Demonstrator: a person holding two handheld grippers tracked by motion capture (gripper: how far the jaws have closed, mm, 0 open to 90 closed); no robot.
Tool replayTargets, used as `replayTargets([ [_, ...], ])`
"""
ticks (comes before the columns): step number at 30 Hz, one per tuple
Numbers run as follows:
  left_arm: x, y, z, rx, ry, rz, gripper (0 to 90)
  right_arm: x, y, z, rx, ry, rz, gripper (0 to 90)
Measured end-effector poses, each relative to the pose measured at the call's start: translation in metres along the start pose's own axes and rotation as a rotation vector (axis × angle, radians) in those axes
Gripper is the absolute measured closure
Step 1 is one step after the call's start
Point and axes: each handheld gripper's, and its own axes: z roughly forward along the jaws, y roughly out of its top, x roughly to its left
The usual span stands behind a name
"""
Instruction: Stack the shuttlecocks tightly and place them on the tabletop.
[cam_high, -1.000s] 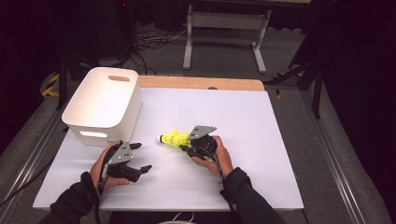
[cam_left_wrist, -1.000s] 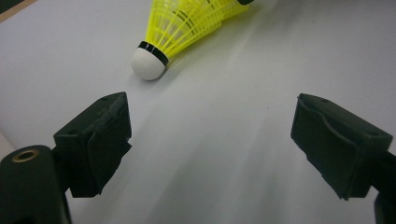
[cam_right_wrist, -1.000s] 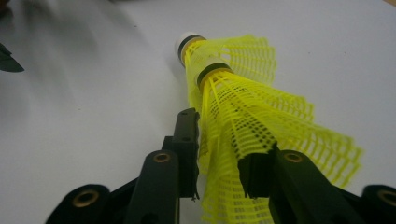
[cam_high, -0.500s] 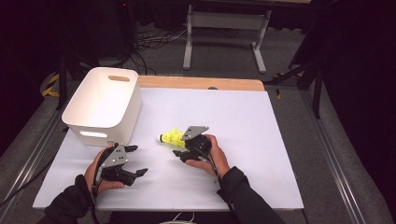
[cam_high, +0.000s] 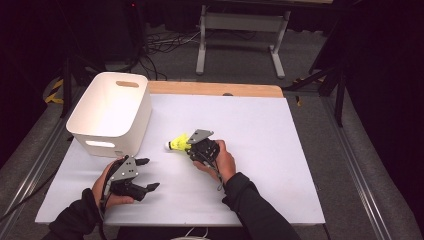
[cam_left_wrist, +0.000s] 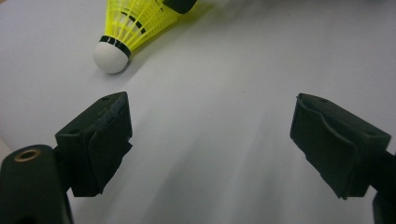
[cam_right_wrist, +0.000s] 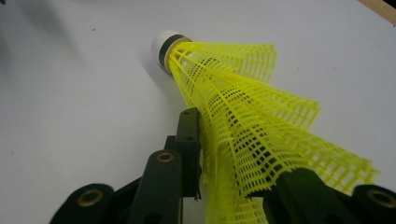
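A yellow mesh shuttlecock (cam_high: 176, 144) with a white cork tip lies low over the white table sheet (cam_high: 260, 130), cork pointing left. My right gripper (cam_high: 192, 148) is shut on its skirt, and the right gripper view shows the shuttlecock (cam_right_wrist: 243, 112) squeezed between the two black jaws of that gripper (cam_right_wrist: 233, 154). My left gripper (cam_high: 146, 174) rests near the front left with its jaws wide open and nothing between them. In the left gripper view the shuttlecock (cam_left_wrist: 123, 28) sits ahead of the open left gripper (cam_left_wrist: 210, 144), well beyond the fingertips.
A white plastic bin (cam_high: 107, 112) with handle slots stands at the back left of the sheet. A strip of wooden tabletop (cam_high: 215, 89) shows along the far edge. A metal stand (cam_high: 240, 22) and cables lie on the floor behind.
My right gripper has carried the shuttlecock a little to the left across the sheet. The left gripper has hardly moved and stays open.
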Motion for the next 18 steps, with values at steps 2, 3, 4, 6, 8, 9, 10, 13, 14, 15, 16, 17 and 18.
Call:
replayTargets([
  [2,0.0,0.0,0.0,-0.008,0.0,-0.007,13.5,0.0,0.001,0.002,0.0,-0.003,-0.006,78.4],
  [3,0.0,0.0,-0.001,-0.01,0.001,-0.009,13.6,0.0,0.002,0.003,-0.002,-0.005,-0.008,81.2],
  [4,0.0,0.0,-0.001,-0.009,0.004,-0.008,13.5,0.0,0.002,0.004,-0.003,-0.003,-0.011,81.1],
  [6,0.001,0.0,-0.001,-0.012,0.011,-0.011,13.3,0.0,0.002,0.004,-0.003,-0.001,-0.01,81.2],
  [8,0.002,0.0,-0.001,-0.01,0.015,-0.009,13.3,0.0,0.002,0.002,-0.006,0.003,-0.012,81.3],
  [9,0.004,0.001,0.0,-0.012,0.02,-0.011,13.1,0.0,0.002,0.001,-0.012,0.006,-0.005,81.4],
  [10,0.004,0.001,0.0,-0.012,0.02,-0.011,13.1,-0.001,0.002,0.0,-0.018,0.009,-0.004,81.4],
  [13,0.006,0.004,0.005,-0.009,0.02,-0.019,13.1,-0.003,0.001,-0.006,-0.04,0.012,0.007,81.7],
  [14,0.006,0.004,0.005,-0.009,0.02,-0.019,13.2,-0.003,0.001,-0.006,-0.04,0.012,0.007,81.7],
  [15,0.007,0.008,0.009,-0.004,0.028,-0.005,13.3,-0.004,0.001,-0.011,-0.057,0.01,0.011,81.7],
  [16,0.008,0.009,0.01,-0.008,0.026,-0.005,13.3,-0.004,0.001,-0.015,-0.069,0.018,0.015,81.7],
  [17,0.008,0.011,0.012,-0.009,0.031,-0.004,13.3,-0.004,0.0,-0.018,-0.079,0.026,0.012,81.7],
  [18,0.009,0.012,0.013,-0.005,0.036,-0.001,13.6,-0.004,0.0,-0.021,-0.083,0.026,0.002,81.7],
])
